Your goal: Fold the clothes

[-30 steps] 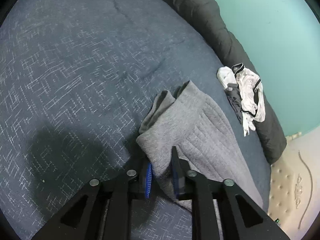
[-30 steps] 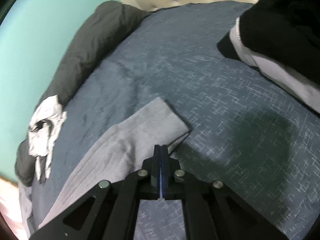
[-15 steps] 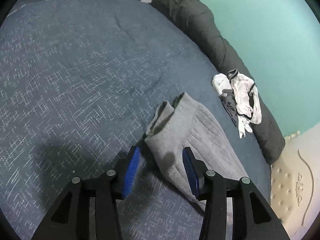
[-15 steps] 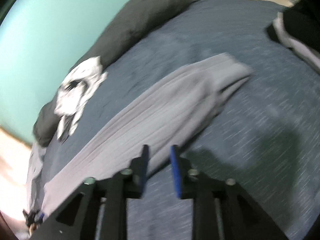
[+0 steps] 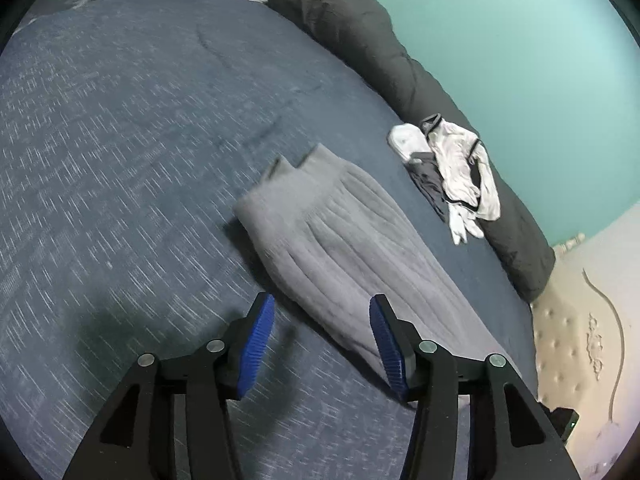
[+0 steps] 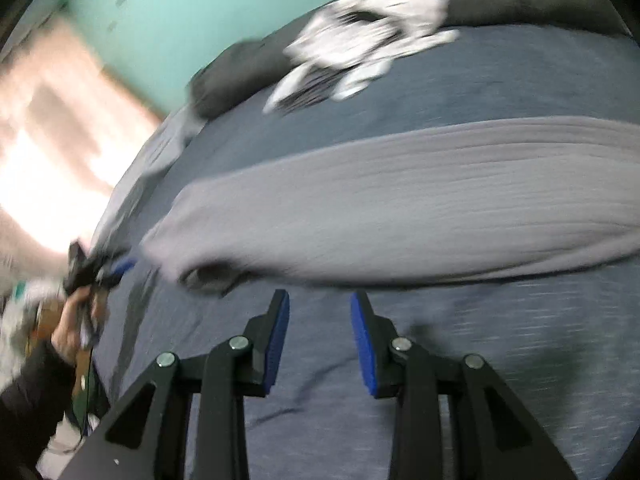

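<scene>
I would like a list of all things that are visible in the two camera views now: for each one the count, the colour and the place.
grey garment: one, grey, ribbed, lying long and folded on the bedspread, in front of both grippers
bedspread: one, dark blue with pale flecks, covering the bed
white clothes: one small pile, white with dark trim, at the bed's far edge against the dark bolster
dark bolster: one, dark grey, along the turquoise wall
wall: turquoise, behind the bed
headboard: one, cream, tufted, at right in the left wrist view
left gripper: black, blue fingers, open, garment's edge between them, untouched
right gripper: black, blue fingers, open, nothing between them
hand: one, dark sleeve, blurred, holding the left gripper
</scene>
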`<action>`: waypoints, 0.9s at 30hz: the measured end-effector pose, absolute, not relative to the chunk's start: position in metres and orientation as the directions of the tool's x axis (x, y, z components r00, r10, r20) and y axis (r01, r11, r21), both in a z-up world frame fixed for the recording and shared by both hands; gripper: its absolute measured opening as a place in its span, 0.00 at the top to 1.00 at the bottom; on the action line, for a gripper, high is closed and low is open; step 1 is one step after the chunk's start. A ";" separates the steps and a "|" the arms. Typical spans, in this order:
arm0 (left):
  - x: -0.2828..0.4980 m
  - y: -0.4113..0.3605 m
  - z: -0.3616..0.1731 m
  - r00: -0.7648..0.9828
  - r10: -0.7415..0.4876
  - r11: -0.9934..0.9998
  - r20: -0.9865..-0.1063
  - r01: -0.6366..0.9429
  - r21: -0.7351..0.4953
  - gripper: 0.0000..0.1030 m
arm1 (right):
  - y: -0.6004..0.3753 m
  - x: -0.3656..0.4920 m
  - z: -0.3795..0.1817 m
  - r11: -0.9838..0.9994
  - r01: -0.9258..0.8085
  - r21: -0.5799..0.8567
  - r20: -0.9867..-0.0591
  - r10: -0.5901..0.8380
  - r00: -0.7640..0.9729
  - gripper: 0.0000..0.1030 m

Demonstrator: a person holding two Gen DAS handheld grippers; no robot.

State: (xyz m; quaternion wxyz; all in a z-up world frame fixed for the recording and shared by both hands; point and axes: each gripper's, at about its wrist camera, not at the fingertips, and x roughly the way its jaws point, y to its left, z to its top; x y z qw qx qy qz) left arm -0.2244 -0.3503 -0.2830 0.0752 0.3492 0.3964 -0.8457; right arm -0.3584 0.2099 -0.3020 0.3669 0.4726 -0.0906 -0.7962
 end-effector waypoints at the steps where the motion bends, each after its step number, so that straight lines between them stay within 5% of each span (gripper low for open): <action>1: -0.225 -0.347 -0.284 -0.745 0.156 -0.678 -0.649 0.397 -0.619 0.47 | 0.194 -0.352 -0.304 -0.703 0.523 0.482 -0.692 -0.672 -0.266 0.69; 25: -0.235 -0.301 -0.304 -0.780 0.223 -0.713 -0.584 0.278 -0.644 0.40 | 0.011 -0.332 -0.334 -0.686 0.633 0.358 -0.732 -0.627 -0.265 0.69; 27: -0.238 -0.300 -0.304 -0.780 0.221 -0.721 -0.586 0.274 -0.637 0.39 | 0.006 -0.335 -0.337 -0.690 0.630 0.356 -0.733 -0.625 -0.269 0.76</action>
